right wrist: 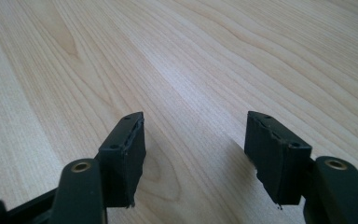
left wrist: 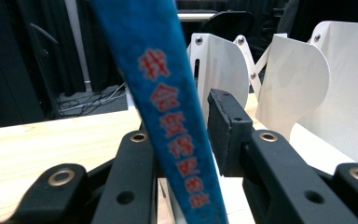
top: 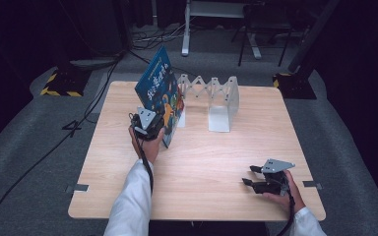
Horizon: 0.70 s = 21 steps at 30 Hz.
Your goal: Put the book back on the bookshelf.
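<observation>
Left gripper [left wrist: 186, 140] stands released around the tilted blue book [left wrist: 168, 107]; its spine sits between the jaws.

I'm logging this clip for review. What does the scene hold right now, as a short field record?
work: standing a book at a rack
book: blue book, tilted, at the left end of the white accordion rack
left tool: book spine between its jaws, a gap showing on the right side
right tool: open, nothing in it, low over the wooden table
</observation>
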{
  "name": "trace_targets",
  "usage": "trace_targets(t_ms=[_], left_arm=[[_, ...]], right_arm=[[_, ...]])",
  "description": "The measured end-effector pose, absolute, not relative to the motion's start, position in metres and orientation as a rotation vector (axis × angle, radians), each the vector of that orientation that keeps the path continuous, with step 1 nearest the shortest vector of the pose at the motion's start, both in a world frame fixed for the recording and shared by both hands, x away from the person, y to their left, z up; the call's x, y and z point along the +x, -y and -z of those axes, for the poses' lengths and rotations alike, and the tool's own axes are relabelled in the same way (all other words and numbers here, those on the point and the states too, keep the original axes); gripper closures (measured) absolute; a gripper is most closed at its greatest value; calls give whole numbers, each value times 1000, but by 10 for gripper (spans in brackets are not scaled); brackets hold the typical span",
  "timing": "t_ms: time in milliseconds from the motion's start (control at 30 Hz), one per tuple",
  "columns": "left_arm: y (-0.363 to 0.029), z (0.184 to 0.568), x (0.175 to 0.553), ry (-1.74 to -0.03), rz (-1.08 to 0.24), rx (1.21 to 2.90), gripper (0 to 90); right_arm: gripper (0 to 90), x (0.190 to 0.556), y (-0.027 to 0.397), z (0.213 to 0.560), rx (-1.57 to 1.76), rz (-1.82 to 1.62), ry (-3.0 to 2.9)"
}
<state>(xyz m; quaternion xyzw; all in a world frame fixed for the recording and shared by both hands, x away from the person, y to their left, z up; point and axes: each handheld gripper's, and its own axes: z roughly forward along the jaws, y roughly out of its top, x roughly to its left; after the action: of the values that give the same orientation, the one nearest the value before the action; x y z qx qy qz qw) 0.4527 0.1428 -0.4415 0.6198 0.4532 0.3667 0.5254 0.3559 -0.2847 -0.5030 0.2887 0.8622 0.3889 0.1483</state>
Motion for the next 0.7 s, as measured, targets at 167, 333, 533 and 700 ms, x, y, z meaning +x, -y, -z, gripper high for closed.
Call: trace_targets(t_ms=[167, 333, 533, 700], left_arm=[[-149, 441, 450, -1093, -876, 1502, 722], [-154, 443, 448, -1104, -874, 1499, 711], [-151, 444, 445, -1097, -891, 1510, 671], [-151, 444, 442, -1094, -887, 1518, 630]], right_arm=[[391, 356, 285, 503, 833, -1124, -2484], [391, 356, 285, 503, 832, -1123, -2484], [390, 356, 285, 503, 835, -1124, -2483], [387, 356, 285, 503, 834, -1123, -2484]])
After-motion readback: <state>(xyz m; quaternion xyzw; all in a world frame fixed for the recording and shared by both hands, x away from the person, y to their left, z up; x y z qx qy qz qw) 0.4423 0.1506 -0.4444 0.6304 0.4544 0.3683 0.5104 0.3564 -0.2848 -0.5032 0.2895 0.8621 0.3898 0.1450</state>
